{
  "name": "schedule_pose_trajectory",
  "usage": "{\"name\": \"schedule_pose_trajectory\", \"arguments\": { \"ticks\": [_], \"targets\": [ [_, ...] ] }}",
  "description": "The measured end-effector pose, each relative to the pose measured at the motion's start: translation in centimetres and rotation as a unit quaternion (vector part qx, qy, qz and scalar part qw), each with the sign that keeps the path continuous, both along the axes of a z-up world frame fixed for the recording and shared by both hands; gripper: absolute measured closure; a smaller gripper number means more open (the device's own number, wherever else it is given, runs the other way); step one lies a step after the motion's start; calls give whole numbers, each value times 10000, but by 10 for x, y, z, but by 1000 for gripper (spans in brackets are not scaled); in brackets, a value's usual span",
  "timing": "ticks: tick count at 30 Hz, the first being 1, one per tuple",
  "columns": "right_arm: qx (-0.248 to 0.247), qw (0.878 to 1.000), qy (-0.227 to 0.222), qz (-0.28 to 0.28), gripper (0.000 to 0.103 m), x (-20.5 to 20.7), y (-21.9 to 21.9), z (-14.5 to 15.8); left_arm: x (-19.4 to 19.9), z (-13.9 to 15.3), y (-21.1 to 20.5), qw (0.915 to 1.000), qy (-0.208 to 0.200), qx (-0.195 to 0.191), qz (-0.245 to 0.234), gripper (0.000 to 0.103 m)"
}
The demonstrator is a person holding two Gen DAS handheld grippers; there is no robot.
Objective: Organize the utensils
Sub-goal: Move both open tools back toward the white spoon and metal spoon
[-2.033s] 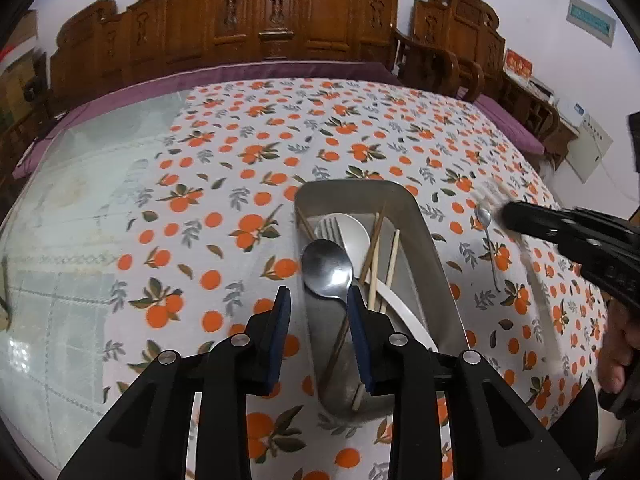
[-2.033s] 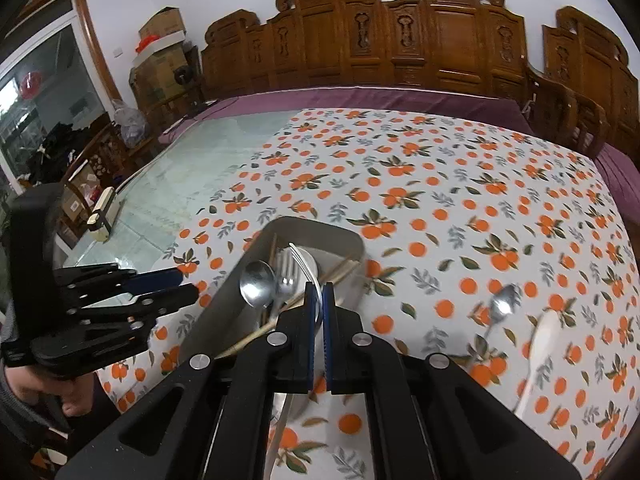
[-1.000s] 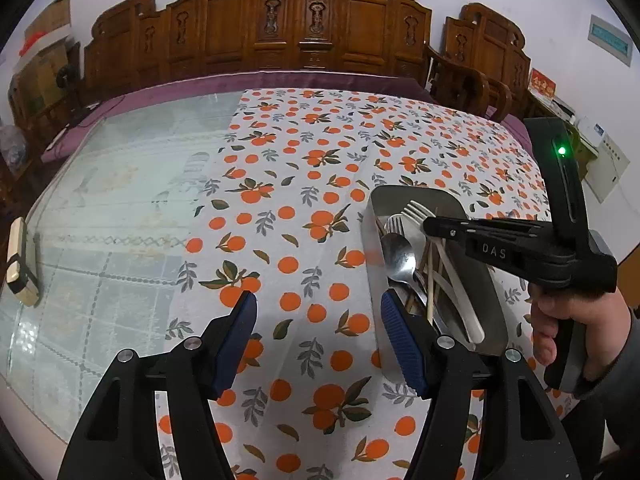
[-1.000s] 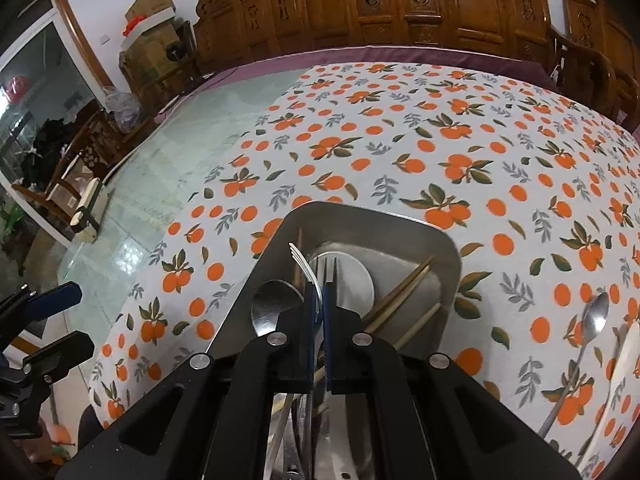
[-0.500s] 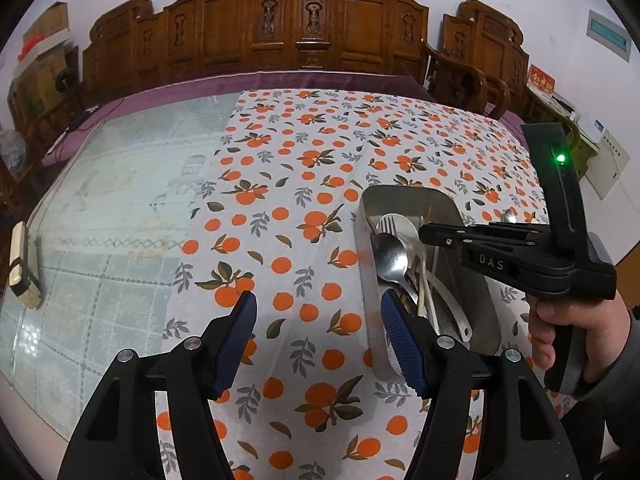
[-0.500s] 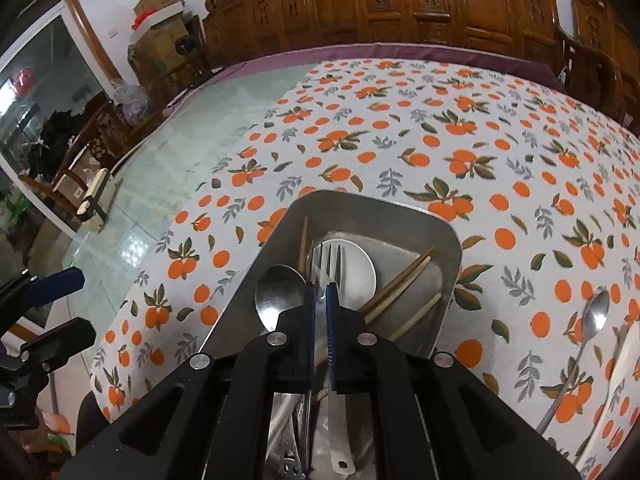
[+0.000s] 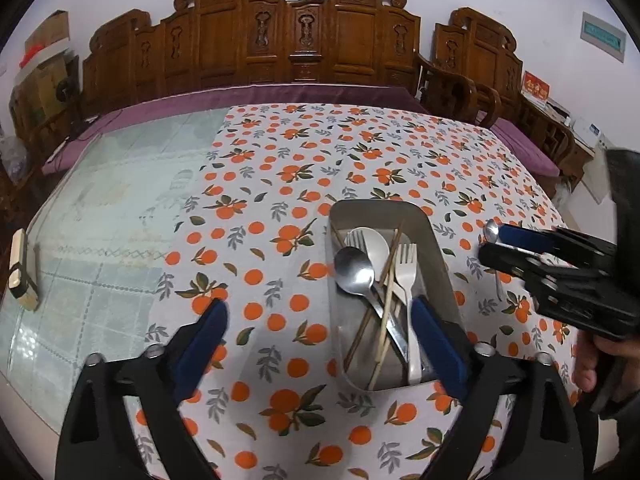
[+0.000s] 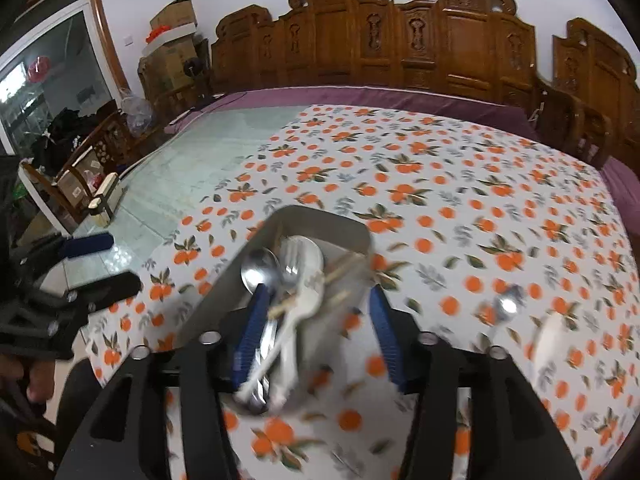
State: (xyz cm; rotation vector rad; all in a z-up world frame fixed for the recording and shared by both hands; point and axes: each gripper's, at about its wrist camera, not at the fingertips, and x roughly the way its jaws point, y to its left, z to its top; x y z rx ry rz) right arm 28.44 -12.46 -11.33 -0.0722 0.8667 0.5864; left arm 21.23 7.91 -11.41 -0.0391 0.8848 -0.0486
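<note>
A metal tray point(image 7: 438, 256) on the orange-print tablecloth holds a steel spoon point(image 7: 354, 270), two forks point(image 7: 406, 264), a white spoon and several chopsticks. My left gripper point(image 7: 320, 320) is open and empty, above the tray's near left side. My right gripper point(image 8: 316, 320) is open and empty, above the tray's point(image 8: 352, 228) near end; it also shows in the left wrist view point(image 7: 494, 246), right of the tray. A steel spoon point(image 8: 505, 306) and a white spoon point(image 8: 546, 338) lie on the cloth right of the tray.
The cloth covers the right part of a glass-topped table point(image 7: 120, 184). A small cream box point(image 7: 20, 268) lies near the table's left edge. Carved wooden chairs point(image 7: 304, 40) line the far side.
My right gripper has opened, let the fork go into the tray and drawn back to the right. My left gripper has opened wider and shifted toward the tray.
</note>
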Motion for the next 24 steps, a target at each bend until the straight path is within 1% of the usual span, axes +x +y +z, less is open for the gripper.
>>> {"name": "schedule_pose_trajectory", "arguments": {
  "ticks": [2,3,5,9,12,15,16,18,20,24],
  "targets": [
    [-34,10000,-22,-81,40,-8,-19,1,0,1,-6,10000,-52,-2,-6,9],
    [-63,9999,-34,-130,34,-10,-26,2,1,1,-9,10000,-63,-1,-10,9],
    [-120,9995,-90,-261,28,-17,-44,2,2,0,-15,10000,-84,-18,-17,9],
    [-271,9984,-95,-495,28,-22,-78,-3,5,-2,-29,9998,-134,-57,-103,9],
    [-413,9968,7,-680,28,-21,-105,-12,8,-3,-39,9997,-179,-76,-171,9],
    [-542,9955,72,-771,28,-16,-125,-19,14,-6,-52,9994,-119,-207,-256,9],
    [-556,9951,114,-809,28,-14,-131,-22,17,-8,-57,9991,-97,-260,-317,9],
    [-533,9942,191,-913,34,-8,-145,-28,22,-10,-69,9988,-66,-237,-417,9],
    [-580,9929,254,-1003,36,0,-157,-36,26,-11,-78,9986,-76,-235,-469,9],
    [-663,9912,361,-1086,37,18,-170,-50,32,-13,-93,9979,-67,-271,-577,9]
  ]
}}
